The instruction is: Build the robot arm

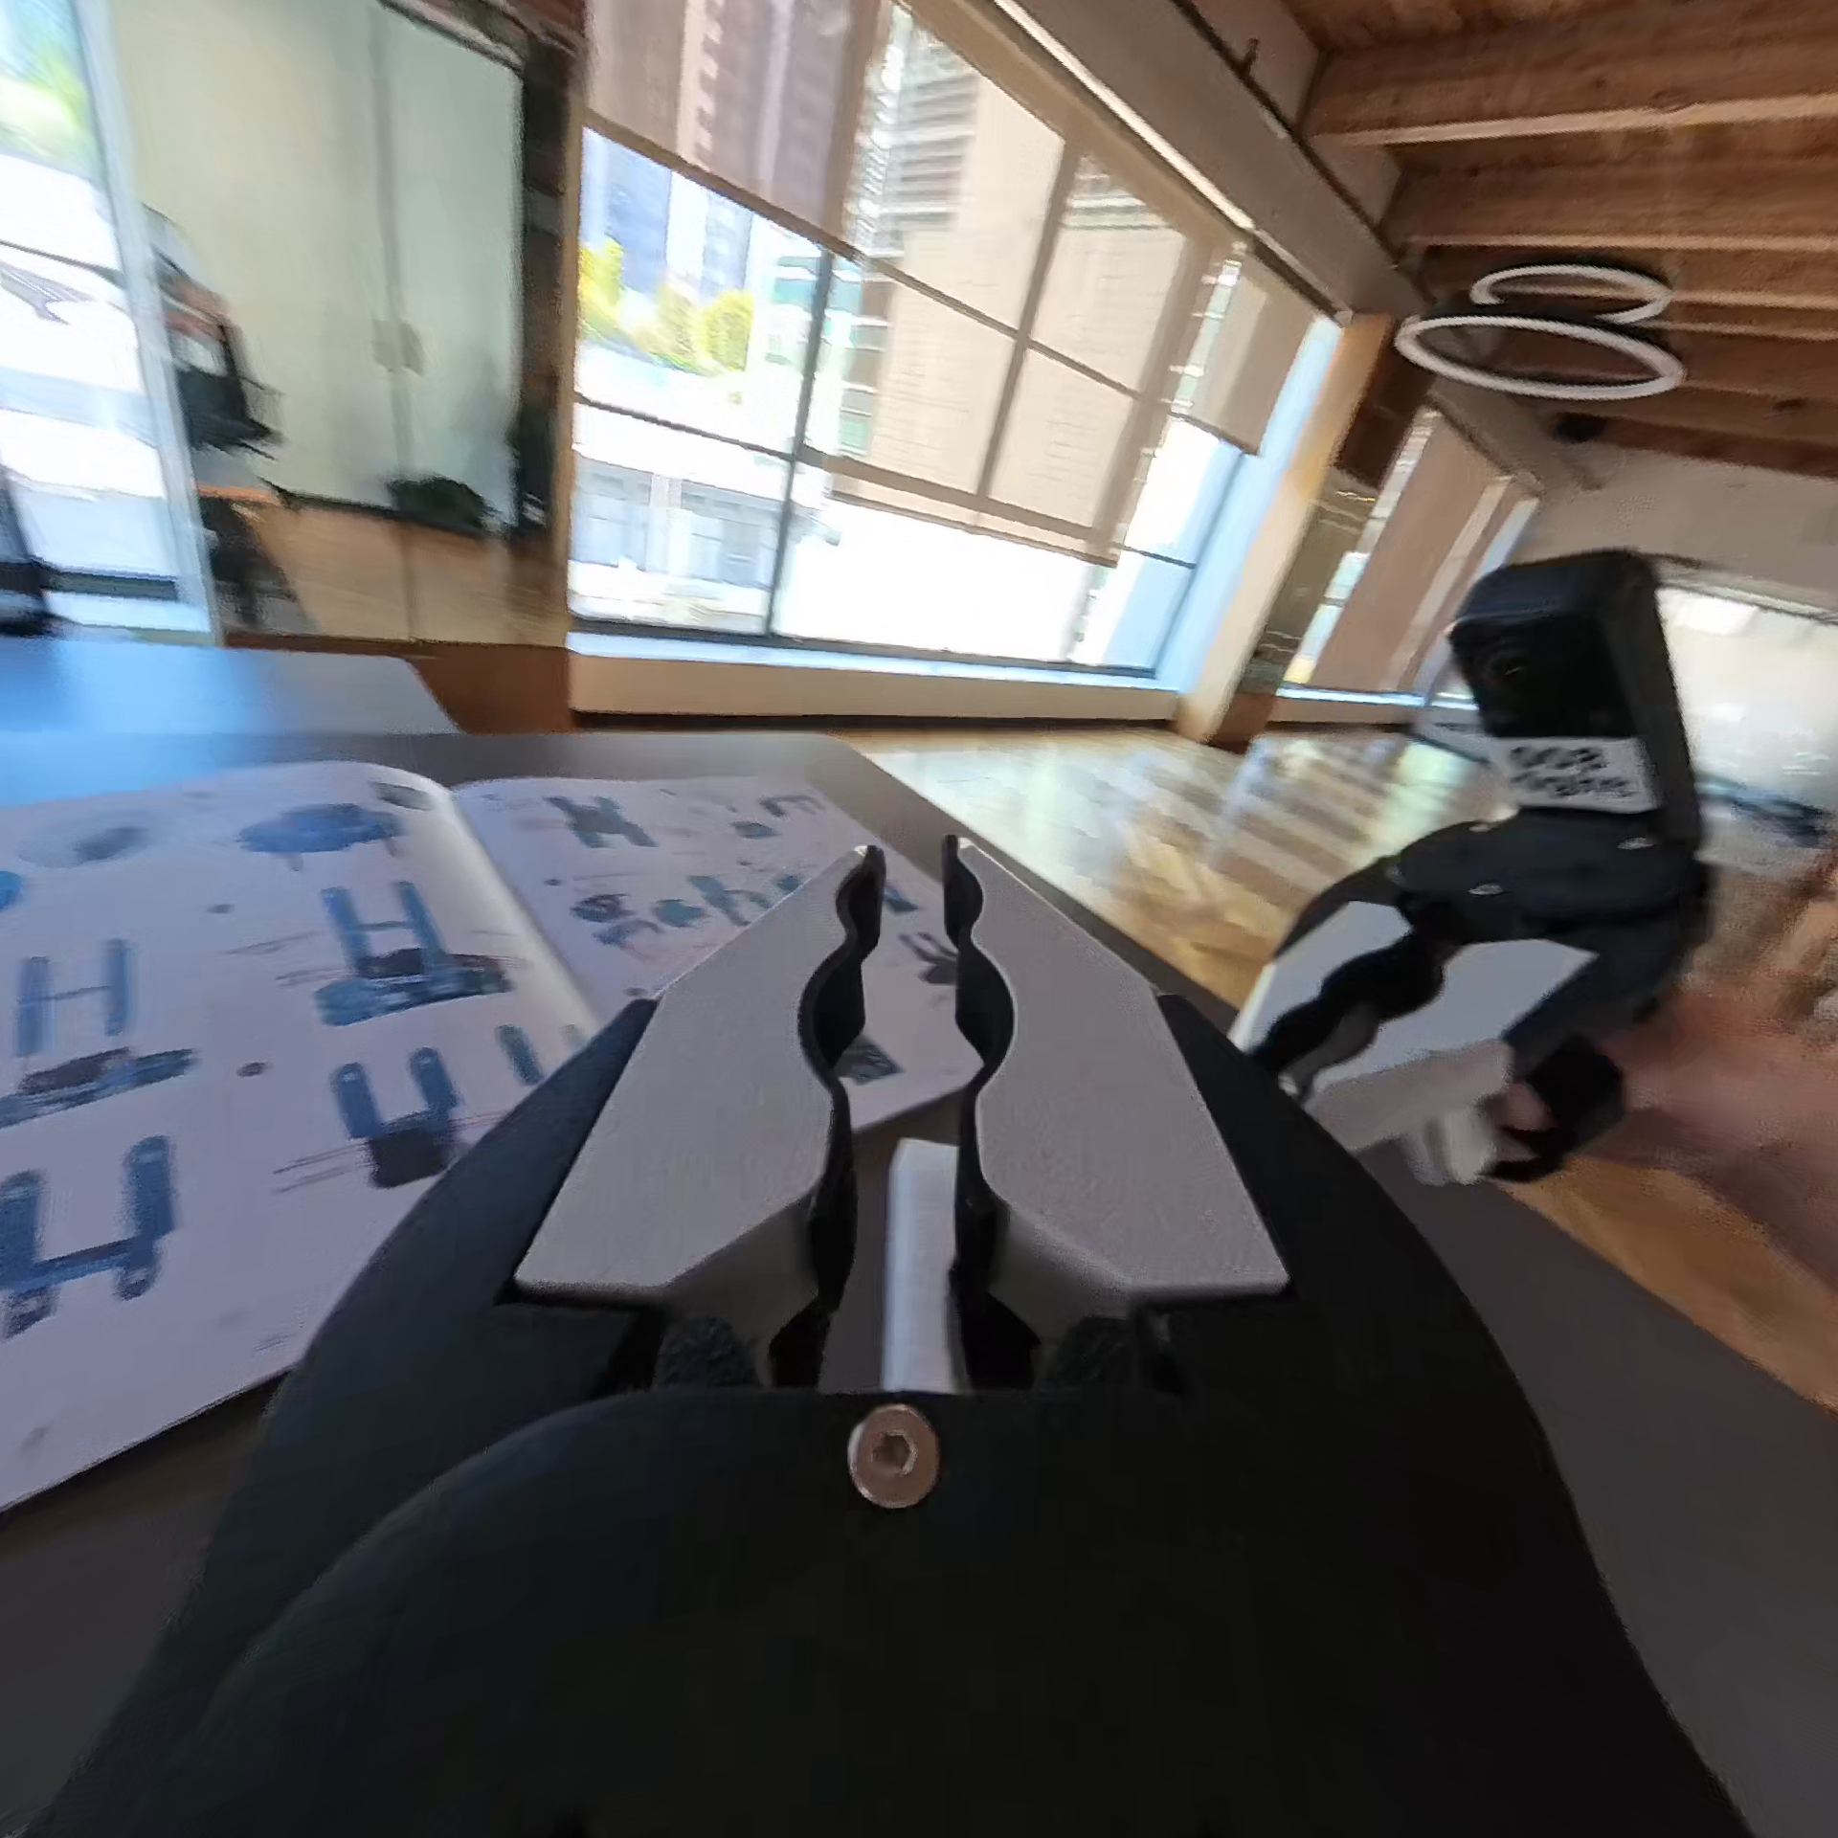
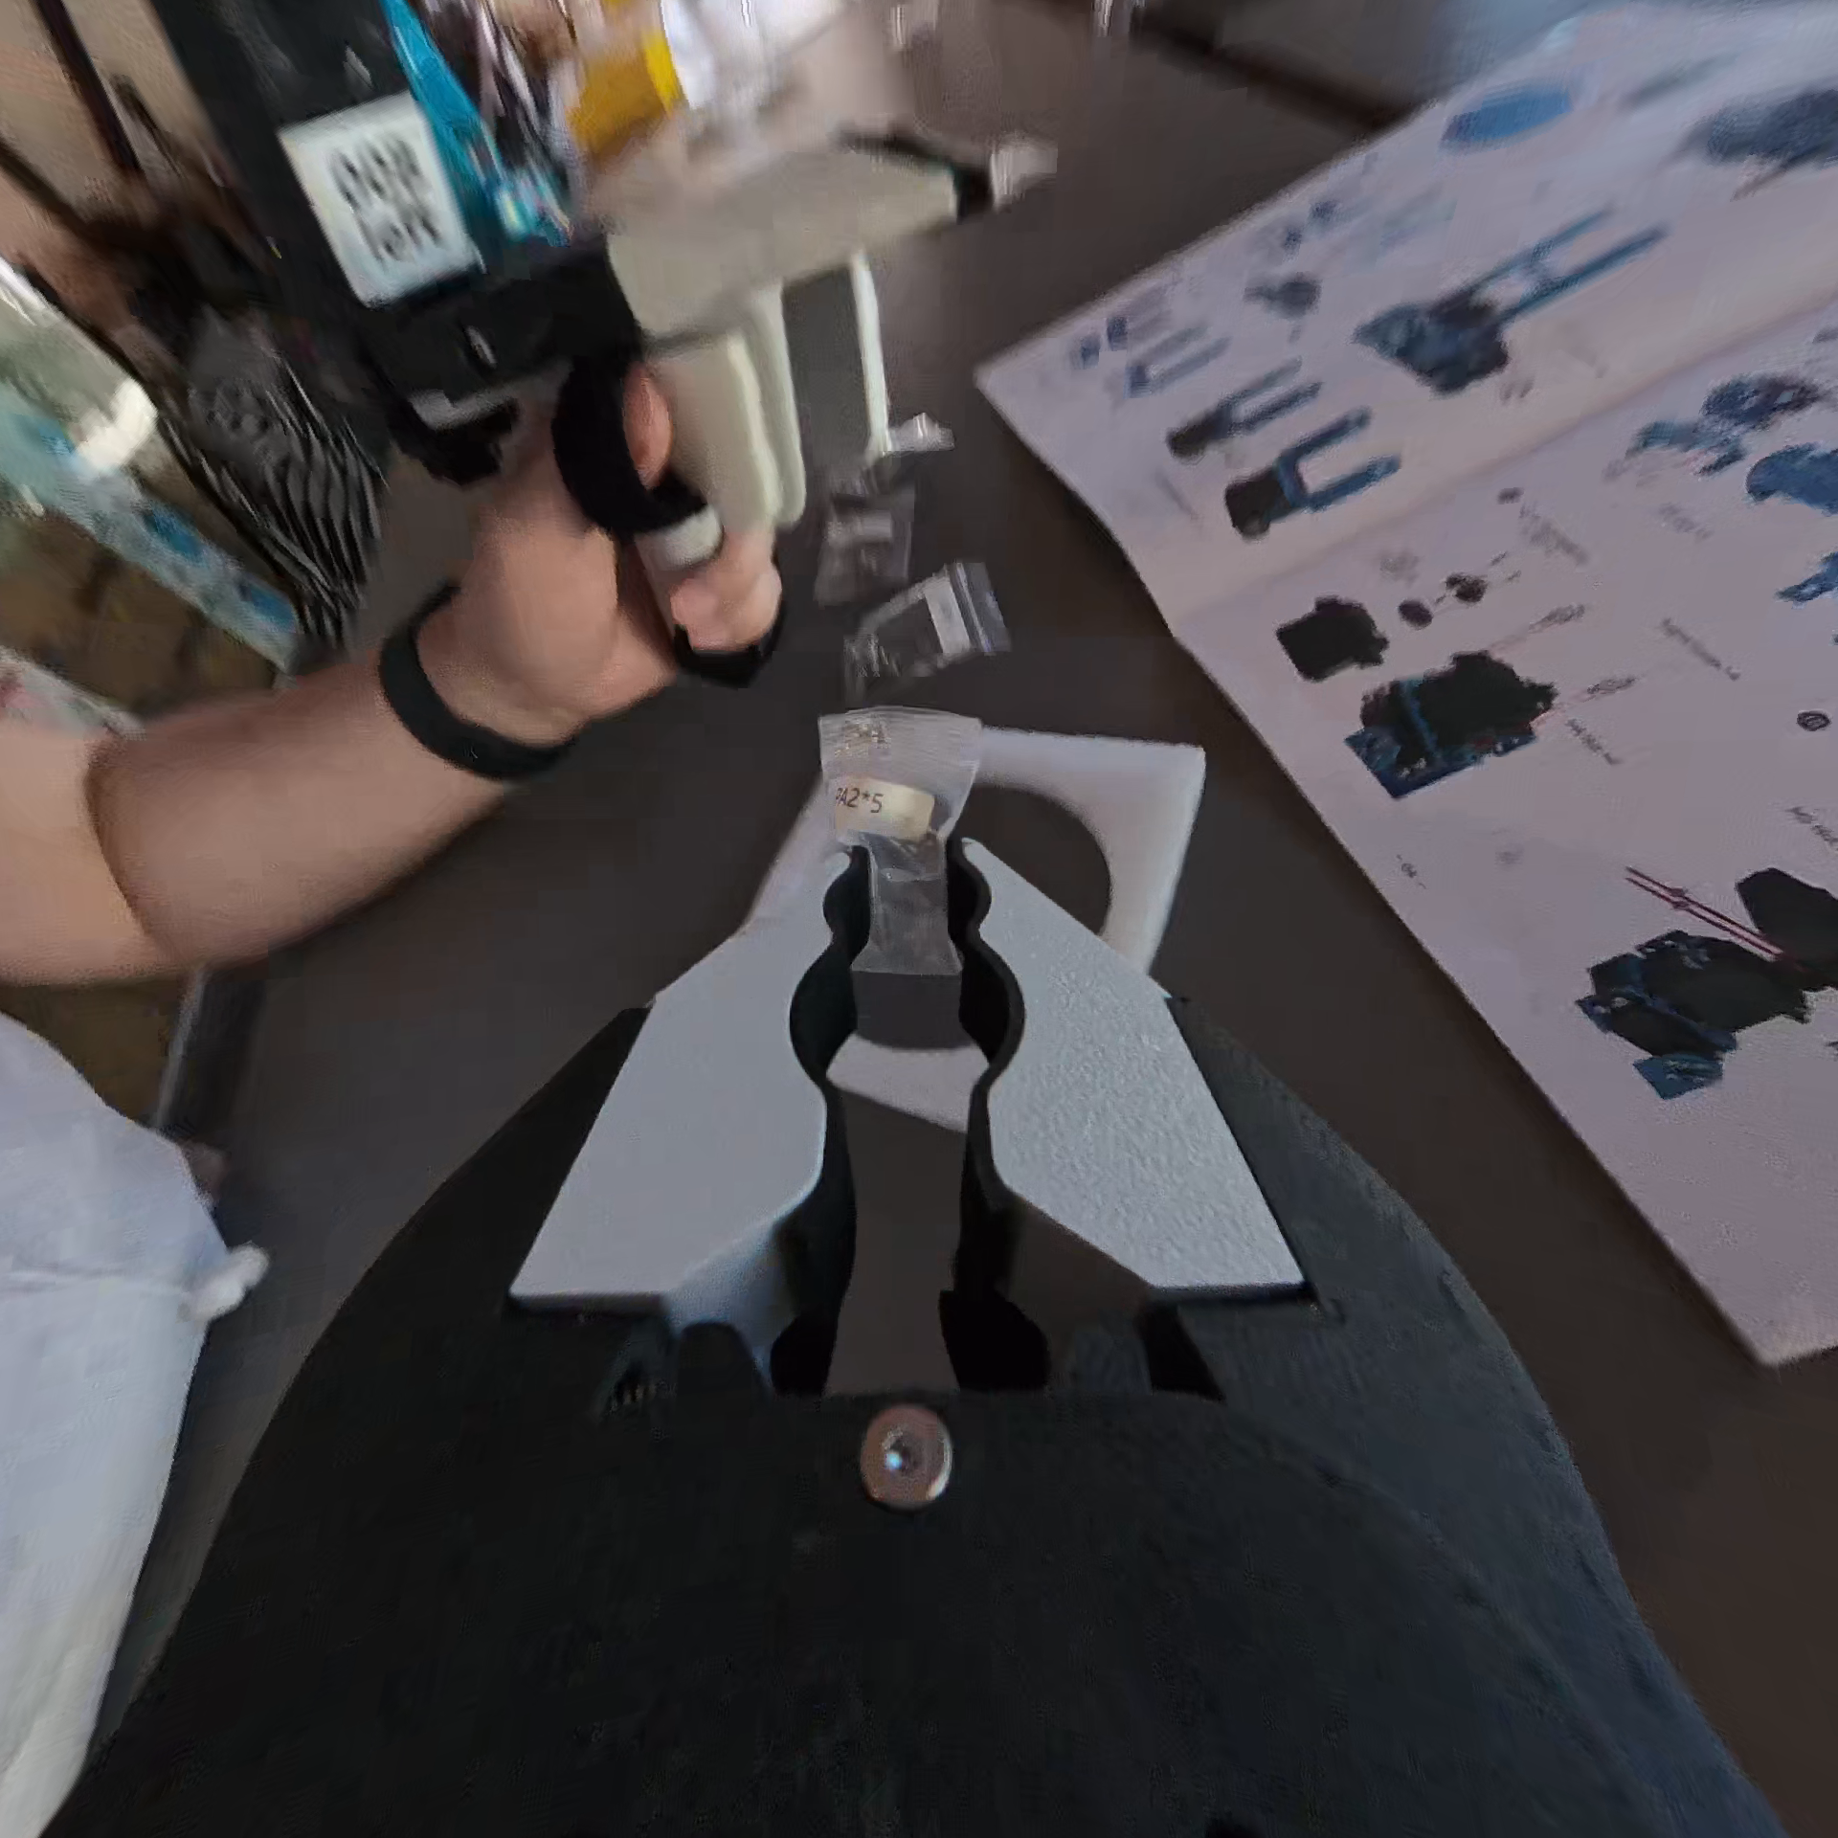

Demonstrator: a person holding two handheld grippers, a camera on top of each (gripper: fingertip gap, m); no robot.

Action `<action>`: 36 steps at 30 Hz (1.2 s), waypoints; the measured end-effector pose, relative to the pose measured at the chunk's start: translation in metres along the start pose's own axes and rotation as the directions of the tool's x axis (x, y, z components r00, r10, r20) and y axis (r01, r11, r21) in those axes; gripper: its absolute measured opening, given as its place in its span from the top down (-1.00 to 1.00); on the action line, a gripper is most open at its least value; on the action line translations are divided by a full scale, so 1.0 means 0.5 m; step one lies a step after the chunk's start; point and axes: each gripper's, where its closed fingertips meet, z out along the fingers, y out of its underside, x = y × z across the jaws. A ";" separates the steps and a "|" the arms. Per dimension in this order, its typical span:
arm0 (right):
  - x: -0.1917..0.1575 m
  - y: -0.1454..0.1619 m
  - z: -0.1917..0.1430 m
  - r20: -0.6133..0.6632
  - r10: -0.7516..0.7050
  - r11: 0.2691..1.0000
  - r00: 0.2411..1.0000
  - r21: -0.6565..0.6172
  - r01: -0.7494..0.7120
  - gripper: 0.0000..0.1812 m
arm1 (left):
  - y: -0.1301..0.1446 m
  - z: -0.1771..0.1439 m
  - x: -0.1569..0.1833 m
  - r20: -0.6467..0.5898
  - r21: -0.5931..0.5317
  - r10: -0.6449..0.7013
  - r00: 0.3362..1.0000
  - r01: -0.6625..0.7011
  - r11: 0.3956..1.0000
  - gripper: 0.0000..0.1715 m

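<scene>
Right gripper [image 2: 903, 860] pinches a small clear bag [image 2: 895, 786] at its fingertips; left gripper [image 1: 913, 863], seemingly empty, stands narrowly parted.

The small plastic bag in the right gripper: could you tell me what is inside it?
The bag bears a label; below it small dark pieces show, too blurred to identify. The right gripper fingers cover its sides.

Dark table [image 2: 1293, 1044]: open booklet [image 2: 1492, 597], white foam piece [image 2: 1144, 796], small clear bags [image 2: 925, 622].
</scene>
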 end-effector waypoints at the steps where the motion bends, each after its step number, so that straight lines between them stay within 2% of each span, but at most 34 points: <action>1: -0.015 -0.011 -0.005 0.026 0.016 0.998 1.000 0.059 -0.018 0.84 | -0.003 -0.001 0.016 -0.059 -0.030 -0.032 0.998 0.030 0.999 0.86; 5: -0.018 -0.024 -0.020 -0.001 0.035 0.983 0.999 0.178 -0.034 0.84 | -0.036 -0.027 0.077 -0.201 -0.129 -0.097 0.975 0.072 0.989 0.80; 8: -0.039 -0.040 -0.030 0.045 0.067 0.969 0.997 0.237 -0.075 0.84 | -0.050 -0.065 0.101 -0.179 -0.129 -0.177 0.968 0.156 0.979 0.80; 11: -0.060 -0.043 -0.031 0.005 0.012 0.967 1.000 0.253 -0.013 0.83 | -0.020 -0.105 0.141 -0.168 -0.153 -0.259 0.951 0.234 0.960 0.86; 15: -0.105 -0.045 -0.019 0.035 -0.025 0.957 0.999 0.289 0.014 0.82 | 0.043 -0.133 0.190 -0.141 -0.205 -0.366 0.920 0.335 0.920 0.83; 18: -0.147 -0.045 -0.005 0.105 -0.027 0.953 0.994 0.303 -0.006 0.82 | 0.057 -0.148 0.203 -0.131 -0.160 -0.364 0.922 0.343 0.926 0.73; 21: -0.170 -0.049 0.002 0.105 -0.056 0.946 0.993 0.325 0.019 0.81 | 0.066 -0.167 0.206 -0.098 -0.138 -0.353 0.931 0.338 0.931 0.85; 24: -0.188 -0.044 0.008 0.115 -0.089 0.944 0.989 0.327 0.047 0.80 | 0.053 -0.194 0.201 -0.073 -0.061 -0.355 0.932 0.351 0.934 0.98; 26: -0.196 -0.032 0.018 0.130 -0.089 0.950 0.988 0.308 0.045 0.80 | 0.049 -0.208 0.207 -0.092 -0.035 -0.340 0.936 0.339 0.940 0.98; 29: -0.203 -0.016 0.031 0.150 -0.084 0.955 0.985 0.294 0.037 0.80 | 0.085 -0.211 0.208 -0.058 -0.121 -0.327 0.943 0.319 0.940 0.85; 31: -0.203 -0.008 0.037 0.150 -0.090 0.957 0.985 0.287 0.043 0.79 | 0.094 -0.215 0.207 -0.045 -0.128 -0.315 0.948 0.307 0.943 1.00; 34: -0.205 0.004 0.048 0.160 -0.110 0.962 0.981 0.266 0.065 0.79 | 0.098 -0.218 0.202 -0.029 -0.115 -0.309 0.950 0.304 0.946 1.00; 36: -0.202 0.011 0.053 0.158 -0.121 0.964 0.980 0.255 0.078 0.79 | 0.105 -0.218 0.199 -0.032 -0.128 -0.328 0.944 0.321 0.938 0.87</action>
